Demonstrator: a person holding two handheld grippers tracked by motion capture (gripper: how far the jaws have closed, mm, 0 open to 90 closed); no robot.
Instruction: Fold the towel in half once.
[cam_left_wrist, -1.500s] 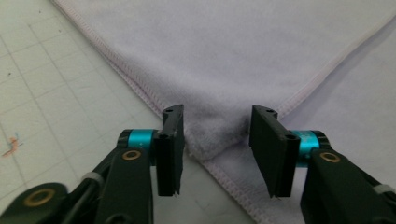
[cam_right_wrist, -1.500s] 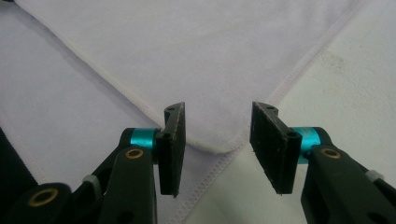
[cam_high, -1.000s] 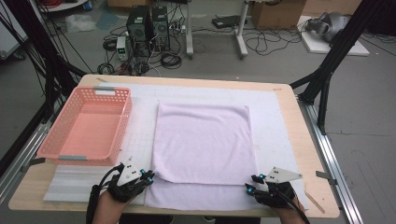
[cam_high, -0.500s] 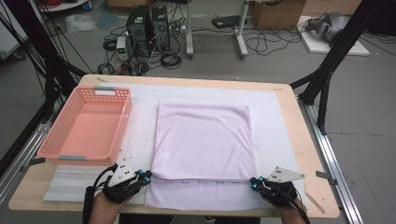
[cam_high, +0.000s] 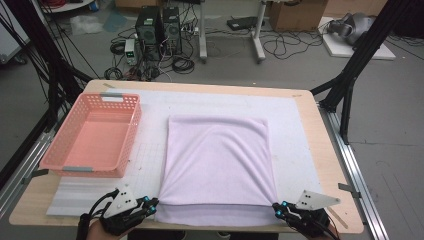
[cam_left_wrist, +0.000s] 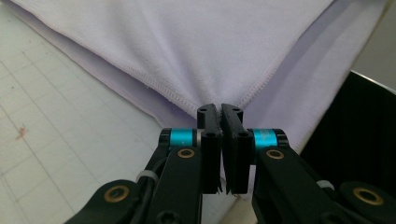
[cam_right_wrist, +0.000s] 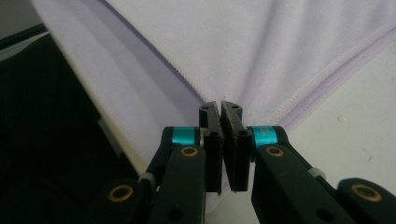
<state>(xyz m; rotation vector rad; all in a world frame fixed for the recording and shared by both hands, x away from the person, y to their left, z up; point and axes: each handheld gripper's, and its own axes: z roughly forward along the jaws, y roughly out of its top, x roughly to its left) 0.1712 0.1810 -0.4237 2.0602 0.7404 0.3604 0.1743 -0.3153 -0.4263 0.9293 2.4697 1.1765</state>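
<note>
Lavender towel lies folded on the white mat in the middle of the counter, with its top layer a little shorter than the bottom layer along the near edge. The left gripper is at the near left corner of the top layer. In the left gripper view its fingers stand pressed together with almost no gap, and the stitched corner of the cloth is pinched between their tips. The fabric runs up and away from the fingers in tight folds. The right gripper is at the near right corner. In the right gripper view its fingers are closed in the same way on the hemmed corner, and the bottom layer spreads beside them. Both corners look a little raised from the layer under them, and the near edge between the two grippers is stretched almost straight.

A pink plastic basket stands to the left of the towel, apart from it. No brand, label or writing can be read on the towel, the basket or the grippers; the mat carries a thin grid of lines.
</note>
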